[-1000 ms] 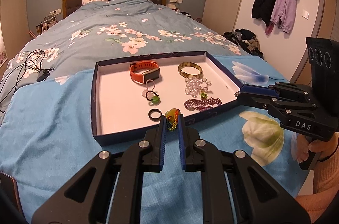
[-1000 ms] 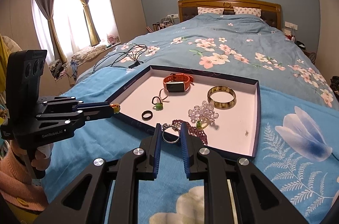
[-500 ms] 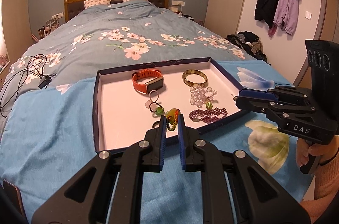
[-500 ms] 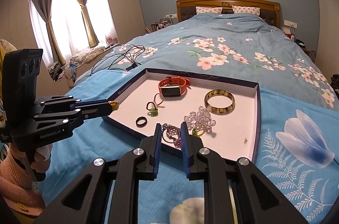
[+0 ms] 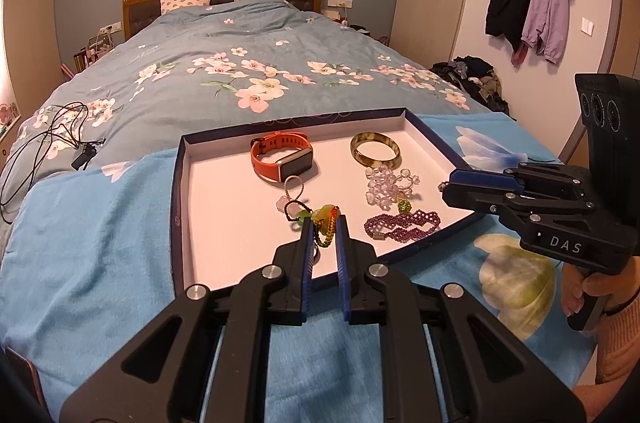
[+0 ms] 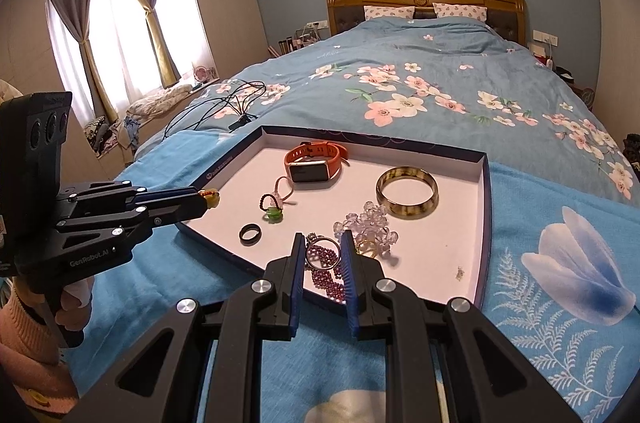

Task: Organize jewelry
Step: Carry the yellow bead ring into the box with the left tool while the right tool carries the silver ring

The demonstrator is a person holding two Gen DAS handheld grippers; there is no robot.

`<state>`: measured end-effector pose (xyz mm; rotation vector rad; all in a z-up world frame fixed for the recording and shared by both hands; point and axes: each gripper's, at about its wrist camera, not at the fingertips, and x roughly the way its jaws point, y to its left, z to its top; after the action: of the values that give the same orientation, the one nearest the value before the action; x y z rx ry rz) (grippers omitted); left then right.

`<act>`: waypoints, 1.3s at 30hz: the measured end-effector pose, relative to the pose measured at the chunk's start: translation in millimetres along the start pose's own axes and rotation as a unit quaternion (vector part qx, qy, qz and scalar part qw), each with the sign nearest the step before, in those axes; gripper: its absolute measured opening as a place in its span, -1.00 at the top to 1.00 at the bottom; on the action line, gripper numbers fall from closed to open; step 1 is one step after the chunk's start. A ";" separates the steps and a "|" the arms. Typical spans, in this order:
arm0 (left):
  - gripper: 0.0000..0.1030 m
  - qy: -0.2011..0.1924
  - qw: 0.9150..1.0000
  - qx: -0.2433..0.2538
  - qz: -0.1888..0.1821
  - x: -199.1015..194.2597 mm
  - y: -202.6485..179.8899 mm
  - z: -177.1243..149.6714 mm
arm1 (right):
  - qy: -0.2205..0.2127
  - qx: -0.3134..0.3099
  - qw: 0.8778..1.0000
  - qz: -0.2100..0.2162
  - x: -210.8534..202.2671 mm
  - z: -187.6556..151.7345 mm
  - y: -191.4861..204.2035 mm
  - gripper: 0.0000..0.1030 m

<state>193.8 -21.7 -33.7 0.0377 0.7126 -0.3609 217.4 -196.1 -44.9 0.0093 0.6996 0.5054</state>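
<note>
A shallow dark-blue tray (image 5: 178,191) with a white floor lies on the bed; its rim also shows in the right wrist view (image 6: 485,207). In it lie an orange watch (image 5: 280,155), a bangle (image 5: 375,149), clear beads (image 5: 386,183), a purple beaded bracelet (image 5: 402,223) and a black ring (image 6: 250,234). My left gripper (image 5: 325,223) is shut on a colourful braided charm (image 5: 326,223) over the tray's near edge. My right gripper (image 6: 323,243) is shut on a silver ring (image 6: 322,251) above the purple bracelet (image 6: 326,273).
The floral duvet (image 5: 240,71) runs to the headboard. Black cables (image 5: 52,139) lie on the bed at the left. A blue blanket (image 6: 560,263) lies under the tray. Coats (image 5: 532,7) hang on the right wall.
Both grippers have moved forward over the tray's near edge, each still holding its piece. The tray's contents have not moved.
</note>
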 end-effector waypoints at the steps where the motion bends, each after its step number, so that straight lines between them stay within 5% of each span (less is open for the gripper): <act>1: 0.78 0.000 1.000 0.000 0.000 0.9 -0.2 0.7 | 0.001 0.000 1.000 -0.001 1.0 0.1 -0.5 0.69; 39: 0.78 0.024 1.000 -0.009 0.015 34.9 7.7 -1.2 | 0.024 0.013 1.000 -0.010 27.8 0.8 -12.1 0.69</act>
<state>220.0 -25.2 -57.8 0.0390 0.7619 -0.3258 241.3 -194.1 -63.4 0.0141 0.7524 0.4782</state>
